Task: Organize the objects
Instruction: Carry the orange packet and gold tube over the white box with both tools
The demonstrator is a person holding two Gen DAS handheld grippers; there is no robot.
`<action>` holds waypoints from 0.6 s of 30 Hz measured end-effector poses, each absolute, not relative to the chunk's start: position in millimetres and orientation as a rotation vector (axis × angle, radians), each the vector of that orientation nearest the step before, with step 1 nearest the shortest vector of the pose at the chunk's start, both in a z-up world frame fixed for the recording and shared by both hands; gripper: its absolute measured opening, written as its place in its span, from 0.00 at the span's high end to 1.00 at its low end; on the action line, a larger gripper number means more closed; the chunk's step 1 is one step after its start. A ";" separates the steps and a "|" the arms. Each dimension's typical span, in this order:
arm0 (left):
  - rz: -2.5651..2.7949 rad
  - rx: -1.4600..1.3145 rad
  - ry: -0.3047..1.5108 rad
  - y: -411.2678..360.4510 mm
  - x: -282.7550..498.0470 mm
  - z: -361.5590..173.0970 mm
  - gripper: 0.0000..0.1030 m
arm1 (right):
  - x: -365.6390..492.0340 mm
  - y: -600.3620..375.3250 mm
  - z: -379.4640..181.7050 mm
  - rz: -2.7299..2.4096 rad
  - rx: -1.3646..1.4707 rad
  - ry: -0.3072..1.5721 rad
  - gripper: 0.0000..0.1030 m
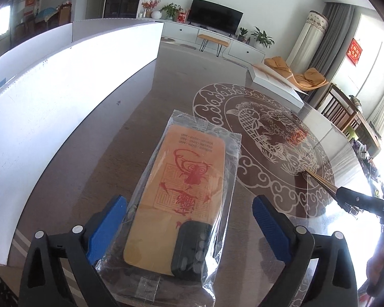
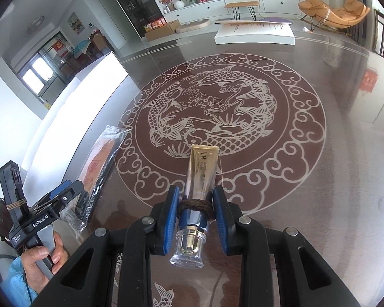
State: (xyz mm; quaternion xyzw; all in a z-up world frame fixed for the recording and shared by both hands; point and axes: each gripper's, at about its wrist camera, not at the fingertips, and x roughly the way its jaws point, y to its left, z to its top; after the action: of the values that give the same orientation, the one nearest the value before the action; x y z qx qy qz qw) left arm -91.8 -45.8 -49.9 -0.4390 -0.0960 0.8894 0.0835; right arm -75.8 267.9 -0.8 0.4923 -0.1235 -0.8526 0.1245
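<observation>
**Tube gripped on the right, packet lying loose on the left**

The left tongs (image 1: pixel 189 220) stood spread wide over the counter (image 1: pixel 146 97), pointing steeply down. Between the blue pads (image 1: pixel 107 227) lay a clear plastic packet (image 1: pixel 187 186) flat on the glass top, holding an orange card printed in red and a small black block at its near end. The left pad sat right against the wrapper's edge, though I could not tell whether it touched; the right pad stood clear of it. Nothing was pinched there. A hand (image 2: pixel 42 258) held that tool's grey handle, with a blue sleeve (image 2: pixel 15 278) below it.

The right tongs (image 2: pixel 194 220) were clenched on a gold tube (image 2: pixel 201 176). The pads pressed on its dark blue collar, just under a winding of brown cord, with the clear cap toward the camera and the flat crimped end pointing away over the carved fish pattern (image 2: pixel 207 110) in the middle of the counter. The tube was held off the surface, well to the right of the packet.

A long white board (image 1: pixel 51 102) stood on edge along the counter's left side, close beside the packet. At the far edge lay a flat white box (image 2: pixel 256 34).
</observation>
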 end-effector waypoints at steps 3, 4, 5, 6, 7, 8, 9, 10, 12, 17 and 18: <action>2.659 -1.404 -0.055 -26.2 -104.9 -59.3 0.03 | -78.5 265.8 3.2 -2.470 1.419 -0.370 0.73; 2.644 -1.462 0.043 -18.9 -109.8 -66.0 0.03 | -78.8 264.9 5.6 -2.463 1.413 -0.373 0.73; 2.651 -1.471 0.147 -12.5 -110.6 -69.4 0.00 | -78.9 263.5 8.2 -2.460 1.409 -0.363 0.73; 2.655 -1.447 0.181 -11.0 -108.5 -68.2 0.00 | -78.7 261.1 9.9 -2.459 1.410 -0.332 0.73; 2.640 -1.461 0.162 -13.4 -108.4 -68.6 0.00 | -79.0 256.9 8.7 -2.450 1.425 -0.281 0.73; 2.626 -1.472 0.103 -18.4 -108.3 -69.0 0.04 | -79.5 251.9 4.4 -2.432 1.459 -0.213 0.72; 2.646 -1.455 0.122 -19.5 -105.8 -66.9 0.15 | -79.5 247.0 -3.5 -2.412 1.505 -0.136 0.72; 2.642 -1.435 0.121 -19.6 -103.2 -64.8 0.21 | -78.5 243.6 -11.3 -2.402 1.544 -0.069 0.72; 2.640 -1.417 0.145 -18.1 -98.9 -63.2 0.26 | -76.3 239.0 -25.3 -2.381 1.602 0.033 0.72; 2.647 -1.400 0.130 -21.2 -95.4 -60.6 0.27 | -85.3 228.4 -31.4 -2.385 1.592 0.133 0.48; 2.644 -1.396 0.121 -22.0 -94.7 -59.9 0.27 | -89.3 226.1 -33.8 -2.382 1.607 0.159 0.51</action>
State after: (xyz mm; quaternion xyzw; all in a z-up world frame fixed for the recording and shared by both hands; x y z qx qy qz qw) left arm -94.7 -22.0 -59.9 -0.4652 0.0403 0.8812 0.0744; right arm -89.3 226.1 -33.8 0.5536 0.0546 -0.8205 0.1316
